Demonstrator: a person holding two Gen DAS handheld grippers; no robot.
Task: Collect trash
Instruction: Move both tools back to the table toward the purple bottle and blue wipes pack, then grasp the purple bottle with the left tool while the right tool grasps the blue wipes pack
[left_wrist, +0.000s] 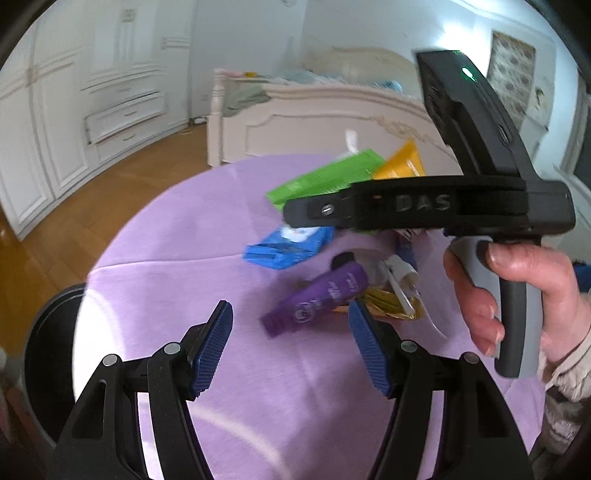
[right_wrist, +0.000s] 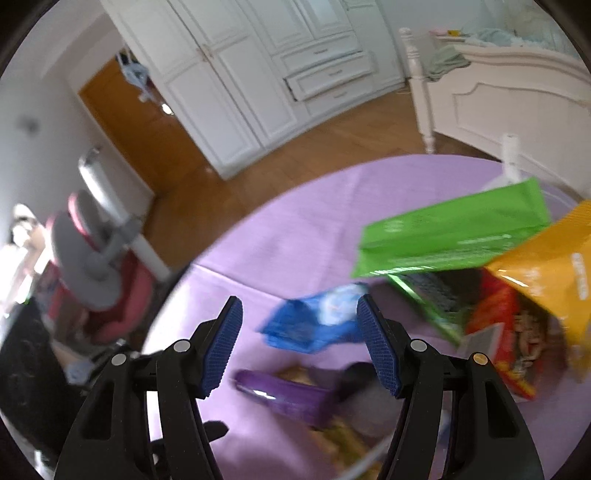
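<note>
Trash lies on a round table with a lilac cloth (left_wrist: 166, 266): a purple tube (left_wrist: 317, 301), a blue wrapper (left_wrist: 291, 247), a green packet (left_wrist: 325, 177), an orange bag (left_wrist: 400, 164), a gold wrapper (left_wrist: 391, 304). My left gripper (left_wrist: 291, 345) is open and empty, just in front of the purple tube. My right gripper (right_wrist: 301, 343) is open and empty, above the blue wrapper (right_wrist: 314, 321) and purple tube (right_wrist: 284, 397). Its body shows in the left wrist view (left_wrist: 424, 206), held above the pile. The green packet (right_wrist: 454, 232) and orange bag (right_wrist: 546, 266) lie to its right.
A dark round bin (left_wrist: 51, 354) stands off the table's left edge. A white bed (left_wrist: 325, 118) is behind the table, white wardrobes (right_wrist: 240, 74) beyond wooden floor. A grey and pink chair (right_wrist: 96, 266) stands to the left in the right wrist view.
</note>
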